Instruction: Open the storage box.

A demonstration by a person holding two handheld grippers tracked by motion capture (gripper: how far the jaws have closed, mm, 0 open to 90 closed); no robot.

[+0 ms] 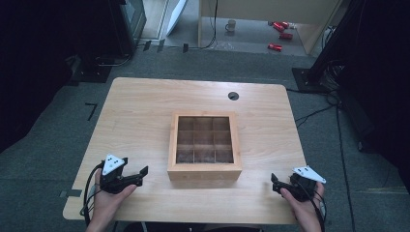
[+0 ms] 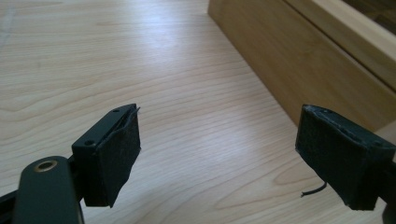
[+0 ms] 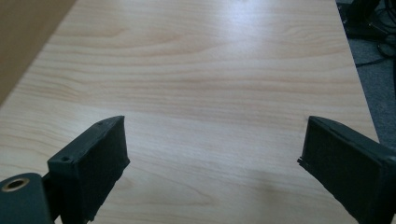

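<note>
A square wooden box (image 1: 204,145) with a clear lid and a grid of small compartments sits at the middle of the light wood table (image 1: 140,111). My left gripper (image 1: 140,176) rests near the front left edge, held by a hand, with its jaws pointing toward the box. In the left gripper view the left gripper (image 2: 219,126) is open with bare table between its pads, and the box wall (image 2: 299,60) rises at upper right. My right gripper (image 1: 274,184) lies at the front right, also hand-held. The right gripper (image 3: 217,128) is open and holds nothing, and the box side (image 3: 23,37) shows at far left.
A round cable hole (image 1: 233,95) lies in the table behind the box. The table's right edge (image 3: 359,84) drops to grey carpet with cables. On the floor beyond the table stand a mug (image 1: 231,25), red items (image 1: 280,29) and dark stand bases (image 1: 309,77).
</note>
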